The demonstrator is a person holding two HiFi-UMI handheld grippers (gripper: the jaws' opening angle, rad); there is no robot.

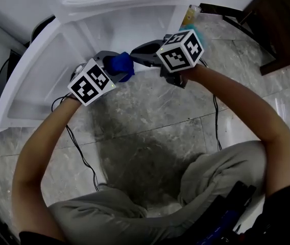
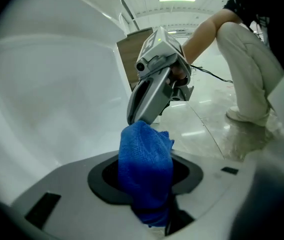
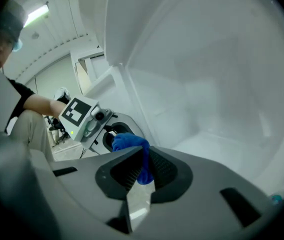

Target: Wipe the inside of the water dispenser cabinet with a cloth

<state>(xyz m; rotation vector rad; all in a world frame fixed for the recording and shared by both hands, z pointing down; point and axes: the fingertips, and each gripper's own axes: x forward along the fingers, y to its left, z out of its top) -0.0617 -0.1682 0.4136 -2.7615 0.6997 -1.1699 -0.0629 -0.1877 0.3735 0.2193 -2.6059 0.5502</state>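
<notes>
- Head view: a person's two bare forearms hold both tools in front of the open white water dispenser cabinet (image 1: 58, 55), above a grey marbled tile floor (image 1: 150, 121).
- The blue knitted cloth (image 1: 121, 67) is bunched up between the two tools at the cabinet's open front and is clear of the floor. Whether it touches a cabinet surface cannot be determined.
- The left gripper (image 1: 112, 65) points towards the cabinet. In the left gripper view its jaws stand partly apart and clamp the thick bundle of cloth, which rises out of them.
- The right gripper (image 1: 137, 52) comes in from the opposite side with its tip at the cloth. In the right gripper view its jaws are pressed together and pinch a thin fold of the same cloth, which shows as a blue strip between the pads.
- In the left gripper view the right gripper's tip meets the top of the cloth bundle.
- The right gripper view shows the bare white inner walls of the cabinet beyond the jaws.
- A black cable (image 1: 78, 147) trails across the floor beside the left forearm.
</notes>
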